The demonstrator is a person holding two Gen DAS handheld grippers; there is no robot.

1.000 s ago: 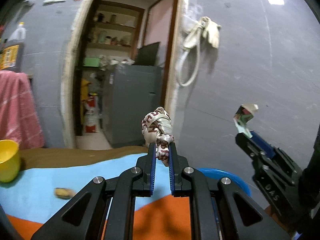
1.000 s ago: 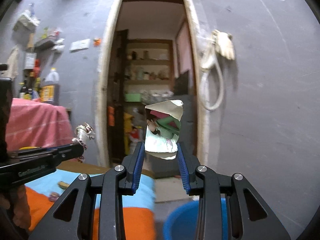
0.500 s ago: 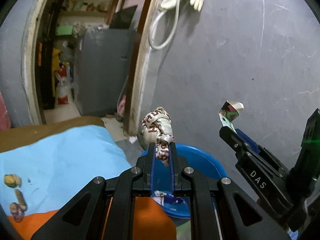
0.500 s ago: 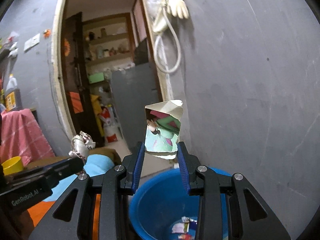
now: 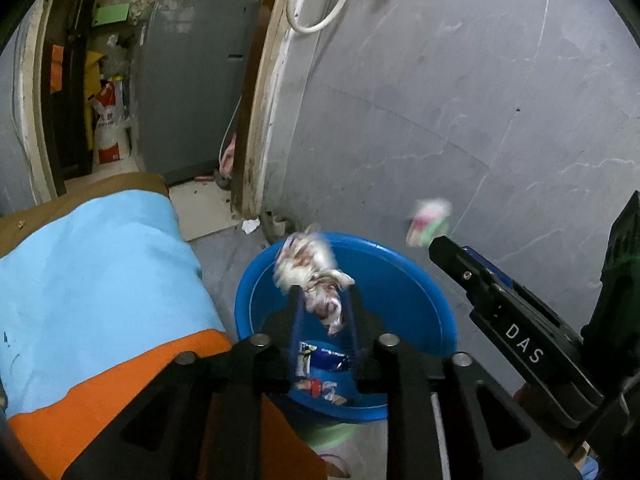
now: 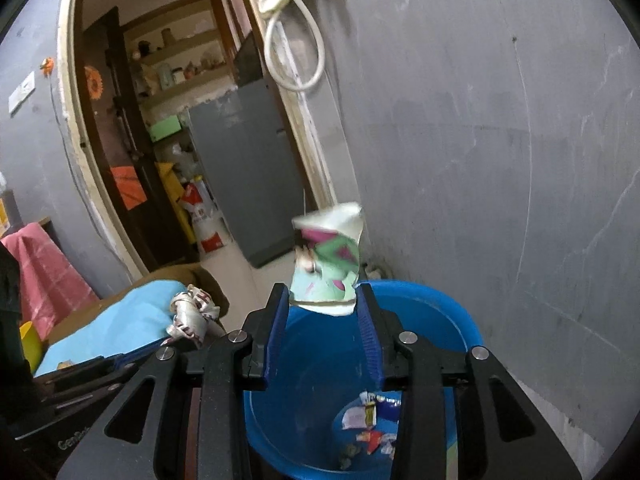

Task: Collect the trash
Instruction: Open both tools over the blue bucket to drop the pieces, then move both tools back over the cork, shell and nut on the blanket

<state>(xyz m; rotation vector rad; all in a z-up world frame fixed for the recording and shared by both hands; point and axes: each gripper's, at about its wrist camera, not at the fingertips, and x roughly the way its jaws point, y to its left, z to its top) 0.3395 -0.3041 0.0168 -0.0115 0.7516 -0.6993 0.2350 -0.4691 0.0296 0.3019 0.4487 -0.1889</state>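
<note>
My left gripper (image 5: pixel 324 304) is open above a blue bucket (image 5: pixel 420 280); a crumpled white-and-brown wrapper (image 5: pixel 312 276) is blurred between its parted fingers, loose and falling. My right gripper (image 6: pixel 323 312) is open over the same bucket (image 6: pixel 452 320); a folded green-and-pink paper (image 6: pixel 328 264) is blurred at its fingertips, no longer pinched. The paper also shows in the left wrist view (image 5: pixel 428 220), and the wrapper in the right wrist view (image 6: pixel 192 316). Several wrappers (image 6: pixel 372 424) lie in the bucket's bottom.
A table with a light-blue and orange cloth (image 5: pixel 100 280) stands left of the bucket. A grey wall (image 5: pixel 480 120) is right behind it. A doorway (image 6: pixel 180 140) with a grey cabinet (image 6: pixel 248 168) opens at the back left. A white hose (image 6: pixel 296 52) hangs on the wall.
Both grippers swung from the table over the blue bucket and tilted down. Both have opened, and the wrapper and the paper have come loose and blur as they drop.
</note>
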